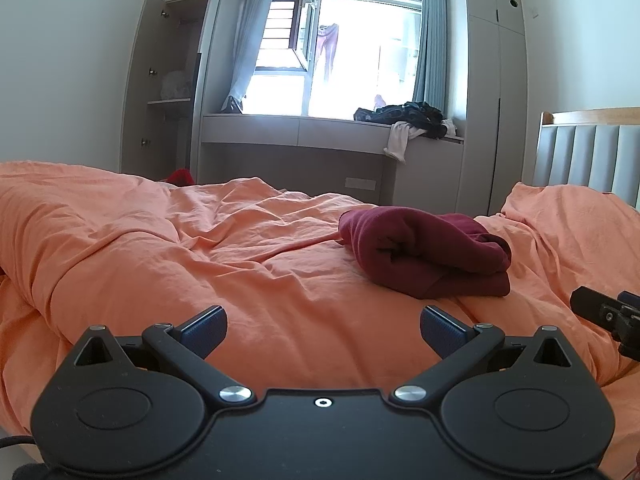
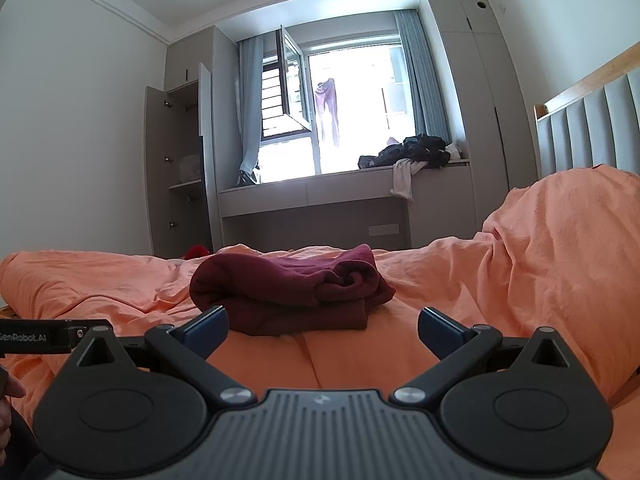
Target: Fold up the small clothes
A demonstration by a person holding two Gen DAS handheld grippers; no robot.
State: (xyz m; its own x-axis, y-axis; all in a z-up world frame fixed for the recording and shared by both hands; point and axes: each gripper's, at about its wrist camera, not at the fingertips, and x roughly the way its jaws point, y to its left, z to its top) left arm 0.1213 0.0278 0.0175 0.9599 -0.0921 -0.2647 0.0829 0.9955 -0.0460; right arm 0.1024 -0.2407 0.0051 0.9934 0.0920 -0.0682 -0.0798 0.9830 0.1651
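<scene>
A dark red garment [image 1: 428, 252] lies folded in a loose bundle on the orange duvet [image 1: 200, 248], ahead and to the right of my left gripper [image 1: 323, 330]. The left gripper is open and empty, a short way short of the garment. In the right wrist view the same garment [image 2: 288, 288] lies just ahead of my right gripper [image 2: 322, 330], slightly to its left. The right gripper is open and empty, its fingertips near the garment's front edge. Part of the right gripper shows at the right edge of the left wrist view [image 1: 608, 312].
The duvet [image 2: 520, 264] is rumpled, with a raised hump at the right. A grey padded headboard [image 1: 588, 156] stands at the right. A window bench [image 1: 304, 130] beyond the bed holds a pile of dark and white clothes [image 1: 408, 118]. An open wardrobe [image 1: 168, 88] stands at the left.
</scene>
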